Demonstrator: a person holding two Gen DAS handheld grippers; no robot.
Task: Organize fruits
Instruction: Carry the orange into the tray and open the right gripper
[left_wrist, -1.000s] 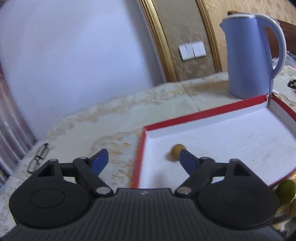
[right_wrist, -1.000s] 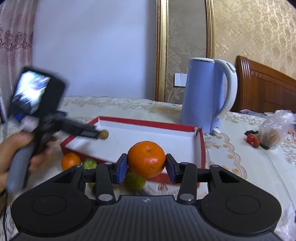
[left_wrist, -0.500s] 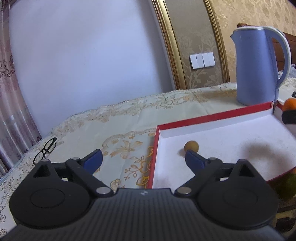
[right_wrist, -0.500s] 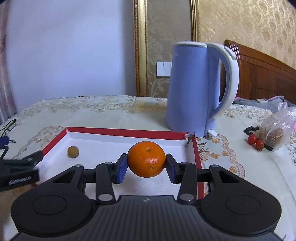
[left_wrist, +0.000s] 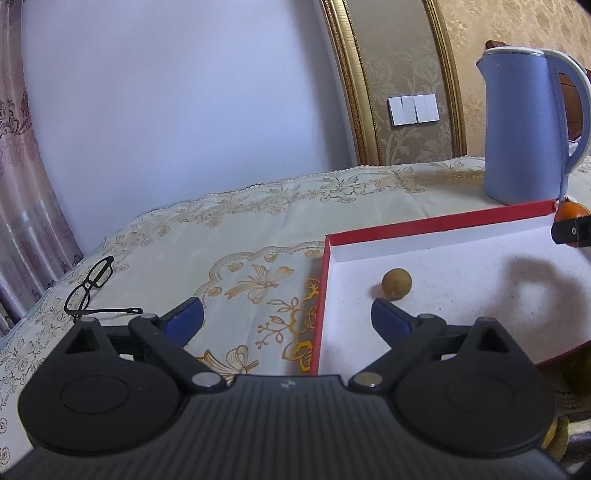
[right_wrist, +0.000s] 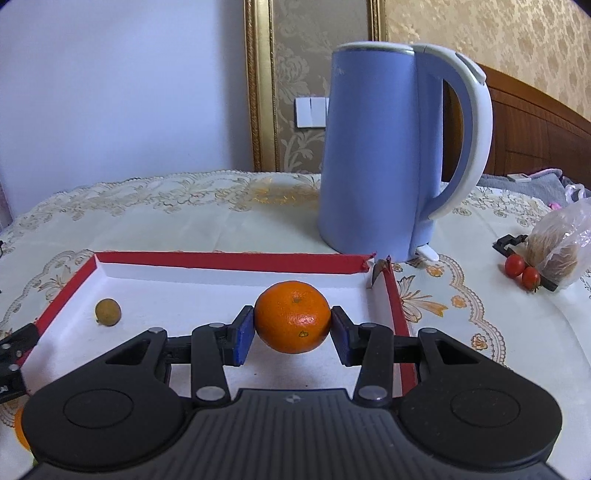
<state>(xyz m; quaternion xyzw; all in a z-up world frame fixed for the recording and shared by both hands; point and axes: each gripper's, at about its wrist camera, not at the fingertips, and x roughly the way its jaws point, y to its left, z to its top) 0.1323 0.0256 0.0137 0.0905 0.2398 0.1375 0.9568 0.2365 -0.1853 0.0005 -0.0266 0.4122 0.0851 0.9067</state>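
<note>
My right gripper (right_wrist: 292, 328) is shut on an orange (right_wrist: 292, 315) and holds it over the right part of the red-edged white tray (right_wrist: 229, 260). A small brown fruit (right_wrist: 107, 312) lies in the tray's left part; it also shows in the left wrist view (left_wrist: 396, 283). My left gripper (left_wrist: 286, 317) is open and empty, straddling the tray's left wall (left_wrist: 320, 302), its right finger just in front of the brown fruit. The orange shows at the right edge of the left wrist view (left_wrist: 570, 212).
A blue kettle (right_wrist: 384, 155) stands behind the tray. Cherry tomatoes (right_wrist: 522, 271) and a plastic bag (right_wrist: 557, 254) lie at the right. Glasses (left_wrist: 92, 286) lie at the table's left. A green fruit (left_wrist: 580, 373) and another orange (right_wrist: 20, 428) lie in front of the tray.
My right gripper has carried the orange forward over the tray. My left gripper has drawn back and left, away from the brown fruit it left in the tray.
</note>
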